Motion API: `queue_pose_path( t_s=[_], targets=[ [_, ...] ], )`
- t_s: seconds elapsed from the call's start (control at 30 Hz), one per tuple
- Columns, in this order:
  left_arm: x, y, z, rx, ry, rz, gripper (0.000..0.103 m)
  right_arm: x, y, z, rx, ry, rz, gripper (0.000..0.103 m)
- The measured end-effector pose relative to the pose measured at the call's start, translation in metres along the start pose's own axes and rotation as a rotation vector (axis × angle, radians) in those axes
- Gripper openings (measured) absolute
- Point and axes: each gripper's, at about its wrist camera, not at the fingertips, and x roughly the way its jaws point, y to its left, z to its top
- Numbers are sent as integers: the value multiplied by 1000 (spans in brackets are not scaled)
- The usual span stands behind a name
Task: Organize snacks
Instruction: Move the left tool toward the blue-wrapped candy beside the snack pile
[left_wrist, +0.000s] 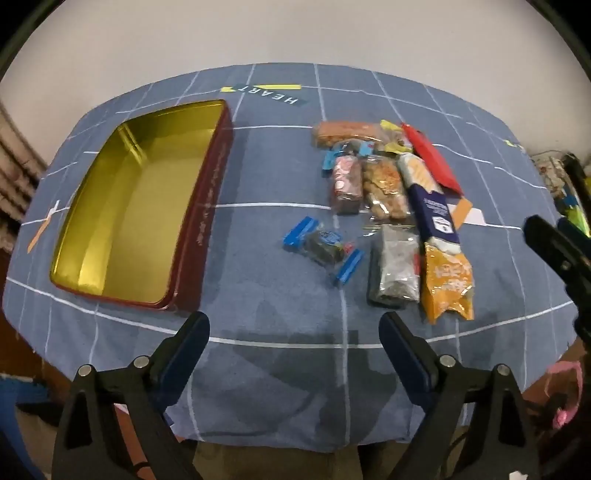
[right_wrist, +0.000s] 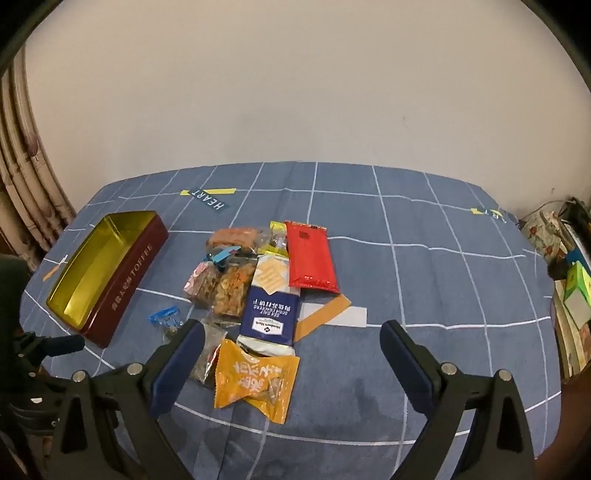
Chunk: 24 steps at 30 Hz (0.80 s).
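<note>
A dark red tin (left_wrist: 207, 206) with a gold inside lies open on the left of the blue checked cloth; it holds nothing. It shows too in the right wrist view as the tin (right_wrist: 122, 291). To its right lie several snack packs: an orange packet (left_wrist: 448, 284) (right_wrist: 255, 380), a navy cracker pack (left_wrist: 432, 206) (right_wrist: 271, 306), a red pack (left_wrist: 432, 158) (right_wrist: 310, 258), a clear grey bag (left_wrist: 397, 269) and a blue-ended candy (left_wrist: 323, 247) (right_wrist: 164, 317). My left gripper (left_wrist: 295, 328) hovers open over the near cloth. My right gripper (right_wrist: 291, 339) stands open above the orange packet.
The right gripper's black body (left_wrist: 557, 251) shows at the right edge of the left wrist view. The left gripper's body (right_wrist: 44, 347) shows at the left edge of the right wrist view. A white wall stands behind the table. Clutter (right_wrist: 569, 288) sits off the table's right edge.
</note>
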Motion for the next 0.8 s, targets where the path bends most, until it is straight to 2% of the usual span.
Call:
queue_pose_path(
  t_s=[0.1,0.2,0.3,0.47,0.6,0.8],
  targets=[
    [-1,1,2,16,6,-31,92,1,-2,-2,3,6,2,98],
    [6,1,6,32,50,-41,92,6,0,-2,-6,14,-3,98],
    [7,6,6,23,28,6,91,9,0,-4,-15,17,-8,98],
    [16,18,13,-12,48,72,92,16,-1,-8,-14,37,14,98],
    [27,30,16,-41,90,75,92,23,-1,-12,-7,60,36,98],
    [31,27,20,-31,79,92,92,29,-2,-18,-20,81,24,98]
  ],
)
